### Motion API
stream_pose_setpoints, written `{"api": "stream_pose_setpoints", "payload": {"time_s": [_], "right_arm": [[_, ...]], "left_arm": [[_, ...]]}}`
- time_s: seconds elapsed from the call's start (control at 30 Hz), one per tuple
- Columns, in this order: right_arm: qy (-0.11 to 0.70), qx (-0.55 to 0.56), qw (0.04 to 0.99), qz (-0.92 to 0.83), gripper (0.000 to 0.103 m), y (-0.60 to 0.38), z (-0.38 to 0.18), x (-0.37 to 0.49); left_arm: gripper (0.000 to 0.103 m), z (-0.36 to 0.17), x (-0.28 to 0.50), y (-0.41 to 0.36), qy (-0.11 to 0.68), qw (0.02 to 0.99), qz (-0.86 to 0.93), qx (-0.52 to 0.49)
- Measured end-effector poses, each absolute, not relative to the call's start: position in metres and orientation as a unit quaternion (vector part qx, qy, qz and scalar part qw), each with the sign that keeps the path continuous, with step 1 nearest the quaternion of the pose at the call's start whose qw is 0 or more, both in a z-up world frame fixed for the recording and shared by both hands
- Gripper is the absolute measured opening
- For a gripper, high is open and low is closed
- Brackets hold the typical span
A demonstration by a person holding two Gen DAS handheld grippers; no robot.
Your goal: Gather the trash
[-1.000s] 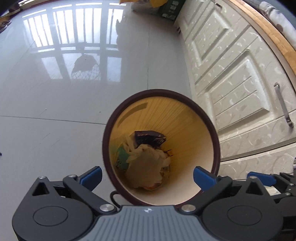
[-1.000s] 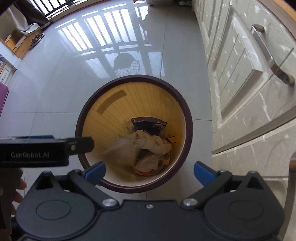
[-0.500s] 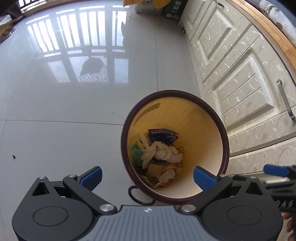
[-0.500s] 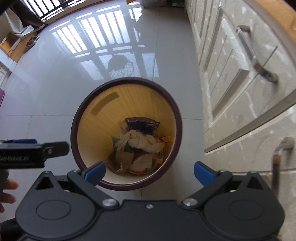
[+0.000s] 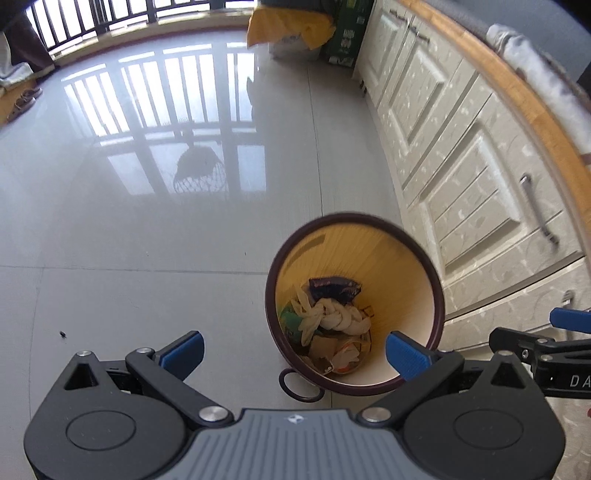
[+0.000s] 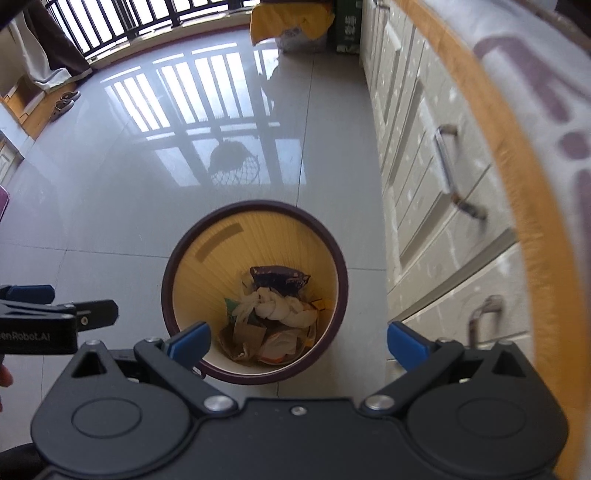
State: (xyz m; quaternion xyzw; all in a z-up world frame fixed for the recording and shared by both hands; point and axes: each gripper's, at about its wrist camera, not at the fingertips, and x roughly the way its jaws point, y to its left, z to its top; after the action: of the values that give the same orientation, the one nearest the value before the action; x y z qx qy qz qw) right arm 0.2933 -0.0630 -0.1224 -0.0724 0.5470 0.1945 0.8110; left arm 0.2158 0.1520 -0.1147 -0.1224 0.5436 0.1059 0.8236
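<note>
Right wrist view, round yellow bin [image 6: 207,254], maroon rim, crumpled trash [image 6: 273,317] inside

The floor [image 5: 147,229] is glossy grey tile, mirror-smooth with window reflections. The bin [image 6: 334,258] looks like smooth plastic with a ribbed yellow inside, holding crumpled paper and twisted white cloth [image 6: 280,308]. The cabinet doors [image 5: 469,206] are cream with a mottled satin finish, metal handles and a wooden top edge.

A glossy grey tile floor [image 5: 110,229] mirrors a barred window [image 6: 147,14] at twelve o'clock. Cream panelled cabinets [image 5: 461,177] with metal handles [image 6: 448,166] run along three o'clock under a wooden countertop edge [image 5: 524,96]. Shoes [image 6: 64,105] lie at ten o'clock.
</note>
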Motion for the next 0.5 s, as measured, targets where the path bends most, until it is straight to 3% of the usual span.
{"api": "stream_pose_setpoints", "payload": {"time_s": [0.5], "right_arm": [[0.478,-0.066,0.85,0.212,0.102,-0.092,-0.013,0.243]], "left_arm": [[0.103,-0.018,0.167,0.125,0.482,0.861,0.113,-0.113]]}}
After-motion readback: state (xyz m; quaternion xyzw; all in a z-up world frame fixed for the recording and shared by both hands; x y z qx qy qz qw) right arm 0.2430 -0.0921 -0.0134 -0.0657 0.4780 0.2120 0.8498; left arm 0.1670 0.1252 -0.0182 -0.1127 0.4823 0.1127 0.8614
